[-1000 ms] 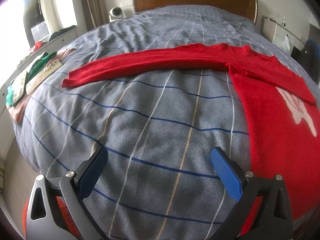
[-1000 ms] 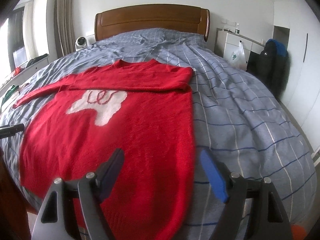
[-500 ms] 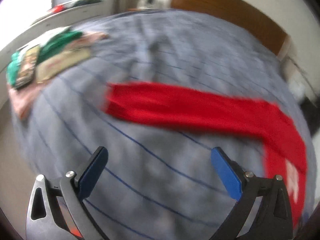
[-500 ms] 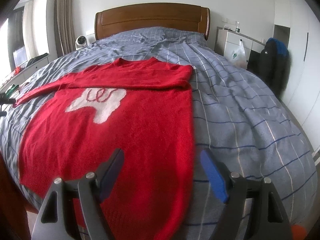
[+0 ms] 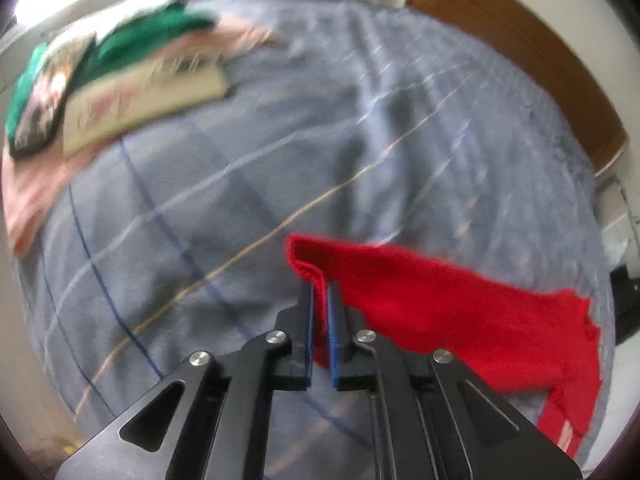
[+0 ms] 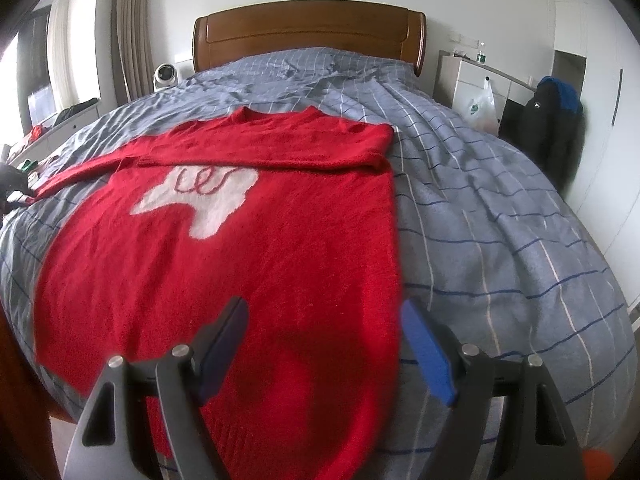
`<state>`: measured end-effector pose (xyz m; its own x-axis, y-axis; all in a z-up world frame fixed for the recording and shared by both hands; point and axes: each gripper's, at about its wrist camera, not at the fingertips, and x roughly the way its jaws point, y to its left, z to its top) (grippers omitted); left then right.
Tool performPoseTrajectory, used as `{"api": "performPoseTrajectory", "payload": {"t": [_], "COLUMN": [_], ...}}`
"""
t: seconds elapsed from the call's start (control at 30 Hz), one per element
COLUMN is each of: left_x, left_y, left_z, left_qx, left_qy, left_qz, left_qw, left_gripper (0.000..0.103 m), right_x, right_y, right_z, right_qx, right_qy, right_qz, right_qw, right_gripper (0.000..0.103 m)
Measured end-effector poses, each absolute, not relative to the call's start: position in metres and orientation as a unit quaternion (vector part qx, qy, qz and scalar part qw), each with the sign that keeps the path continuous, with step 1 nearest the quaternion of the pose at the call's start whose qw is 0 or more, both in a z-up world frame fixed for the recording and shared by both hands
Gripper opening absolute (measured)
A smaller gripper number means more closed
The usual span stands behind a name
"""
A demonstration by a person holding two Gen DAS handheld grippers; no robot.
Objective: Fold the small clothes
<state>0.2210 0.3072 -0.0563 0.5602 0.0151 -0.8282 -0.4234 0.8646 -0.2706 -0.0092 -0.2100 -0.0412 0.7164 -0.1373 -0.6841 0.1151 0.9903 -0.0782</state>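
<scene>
A red sweater (image 6: 224, 240) with a white patch on its chest lies flat on the blue checked bedspread (image 6: 500, 208). Its right sleeve is folded across the chest; its left sleeve (image 6: 76, 170) stretches out to the left. In the left wrist view my left gripper (image 5: 319, 292) is shut on the cuff end of that red sleeve (image 5: 440, 300), the knit pinched between the blue pads. My right gripper (image 6: 324, 344) hovers open over the sweater's lower hem, with nothing between its fingers. At the far left edge of the right wrist view the left gripper (image 6: 12, 186) shows as a dark shape at the sleeve's end.
A stack of folded clothes, green (image 5: 152, 36), cream (image 5: 140, 108) and pink (image 5: 28, 184), lies at the bed's left edge. The wooden headboard (image 6: 308, 32) stands at the far end. A white cabinet (image 6: 476, 80) and a dark jacket (image 6: 556, 128) are to the right.
My left gripper swung left to the end of the outstretched sleeve and closed on its cuff. The right gripper and the sweater's body stayed put.
</scene>
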Motion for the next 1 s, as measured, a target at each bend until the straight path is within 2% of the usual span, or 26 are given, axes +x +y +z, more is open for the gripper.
{"api": "performPoseTrajectory", "payload": {"t": [0.1, 0.33, 0.47, 0.53, 0.6, 0.63, 0.67, 0.73, 0.9, 0.97, 1.0], "left_x": [0.230, 0.236, 0.227, 0.219, 0.211, 0.207, 0.205, 0.194, 0.135, 0.108, 0.096], "left_y": [0.265, 0.073, -0.044, -0.080, -0.112, -0.128, -0.136, -0.148, -0.125, -0.092, -0.076], "left_z": [-0.009, 0.103, 0.109, 0.095, 0.070, 0.051, 0.038, 0.008, -0.033, -0.042, -0.044], "left_qx": [-0.179, -0.061, -0.008, 0.008, 0.015, 0.022, 0.028, 0.047, 0.104, 0.121, 0.126], "left_qy": [0.419, 0.343, 0.328, 0.332, 0.350, 0.364, 0.376, 0.402, 0.423, 0.418, 0.415], "left_qz": [0.085, -0.105, -0.196, -0.220, -0.236, -0.235, -0.232, -0.226, -0.255, -0.245, -0.234], "left_qw": [0.886, 0.932, 0.924, 0.917, 0.906, 0.901, 0.897, 0.886, 0.863, 0.867, 0.870], "left_gripper": [0.004, 0.004, 0.004, 0.005, 0.009, 0.019, 0.045, 0.072, 0.074, 0.082, 0.083], "right_x": [-0.009, -0.003, -0.008, -0.012, -0.015, -0.018, -0.019, -0.022, -0.028, -0.029, -0.028], "right_y": [-0.210, -0.220, -0.228, -0.235, -0.240, -0.245, -0.248, -0.257, -0.282, -0.290, -0.293], "right_z": [-0.040, -0.039, -0.034, -0.032, -0.031, -0.030, -0.030, -0.029, -0.030, -0.031, -0.032], "right_qx": [-0.010, 0.023, 0.034, 0.039, 0.045, 0.048, 0.052, 0.062, 0.106, 0.122, 0.127], "right_qy": [0.366, 0.363, 0.353, 0.348, 0.346, 0.344, 0.343, 0.341, 0.338, 0.339, 0.341], "right_qz": [-0.065, -0.057, -0.062, -0.070, -0.077, -0.083, -0.087, -0.099, -0.126, -0.131, -0.134], "right_qw": [0.928, 0.930, 0.933, 0.934, 0.934, 0.934, 0.934, 0.933, 0.927, 0.923, 0.922], "right_gripper": [0.078, 0.078, 0.078, 0.078, 0.078, 0.078, 0.078, 0.078, 0.078, 0.078, 0.078]}}
